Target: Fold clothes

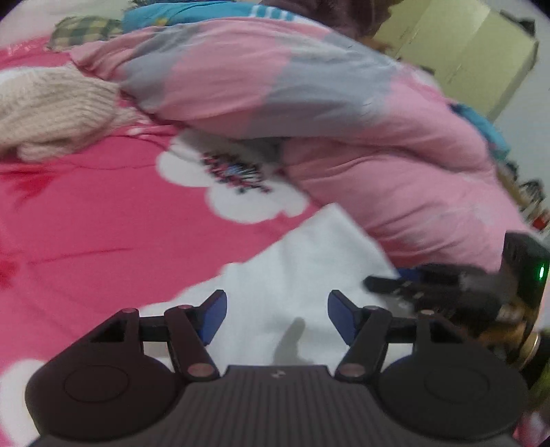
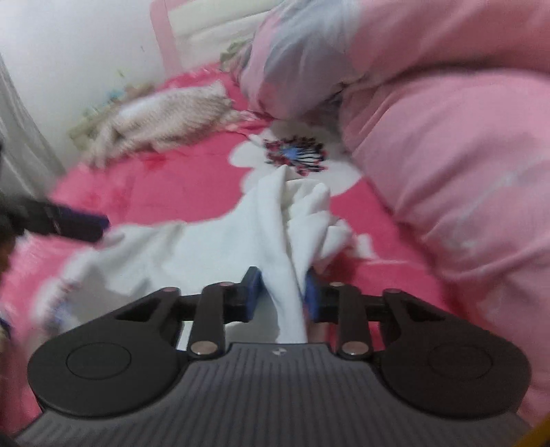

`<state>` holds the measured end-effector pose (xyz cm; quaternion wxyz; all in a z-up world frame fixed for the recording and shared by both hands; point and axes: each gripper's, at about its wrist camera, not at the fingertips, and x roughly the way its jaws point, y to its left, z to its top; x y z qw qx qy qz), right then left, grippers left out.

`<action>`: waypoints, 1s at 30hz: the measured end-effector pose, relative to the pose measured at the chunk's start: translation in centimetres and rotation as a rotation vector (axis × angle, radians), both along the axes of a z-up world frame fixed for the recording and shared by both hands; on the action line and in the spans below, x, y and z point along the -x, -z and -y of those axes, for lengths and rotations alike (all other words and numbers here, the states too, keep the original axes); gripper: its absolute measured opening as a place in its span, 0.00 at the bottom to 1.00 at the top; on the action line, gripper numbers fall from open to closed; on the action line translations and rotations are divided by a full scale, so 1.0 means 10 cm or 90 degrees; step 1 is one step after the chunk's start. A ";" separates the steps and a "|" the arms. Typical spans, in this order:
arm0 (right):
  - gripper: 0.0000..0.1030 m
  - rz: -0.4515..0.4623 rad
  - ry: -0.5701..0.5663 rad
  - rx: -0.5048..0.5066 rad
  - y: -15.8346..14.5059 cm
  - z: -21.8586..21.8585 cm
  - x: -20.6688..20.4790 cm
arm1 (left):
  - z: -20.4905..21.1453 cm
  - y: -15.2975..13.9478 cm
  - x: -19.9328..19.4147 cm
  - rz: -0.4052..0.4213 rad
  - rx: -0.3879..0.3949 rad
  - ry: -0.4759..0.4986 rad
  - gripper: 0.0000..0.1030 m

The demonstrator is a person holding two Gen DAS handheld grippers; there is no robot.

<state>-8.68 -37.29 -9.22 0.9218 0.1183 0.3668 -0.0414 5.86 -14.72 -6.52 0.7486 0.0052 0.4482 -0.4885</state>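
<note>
Where white cloth [image 2: 220,240] lies: pink flowered bedspread [image 1: 103,220], heaped pink quilt [image 1: 378,165].

The bed [image 1: 86,220] is covered with a deep pink spread printed with large white flowers. A bulky pink and grey quilt [image 1: 275,79] is heaped along its far side. A cream knitted item [image 1: 51,113] lies on the spread near the quilt's edge. A green checked pillow [image 1: 86,29] and blue fabric [image 1: 165,13] sit behind the quilt. A pale yellow-green cabinet [image 1: 464,51] stands beyond the bed. The wall [image 2: 68,44] is plain white, with a pink headboard rail [image 2: 165,37] against it. Lighting is even and indoor.
</note>
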 end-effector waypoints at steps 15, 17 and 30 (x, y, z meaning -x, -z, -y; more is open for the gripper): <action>0.09 0.020 -0.120 0.206 -0.04 -0.75 -0.03 | 0.14 0.42 -0.14 -0.122 0.096 -0.001 0.66; 0.09 0.035 -0.189 0.293 -0.01 -1.01 -0.04 | 0.18 0.43 -0.16 -0.141 0.109 0.011 0.69; 0.10 0.088 -0.367 0.498 0.14 -1.61 0.18 | 0.52 0.52 -0.19 -0.139 0.022 -0.021 0.23</action>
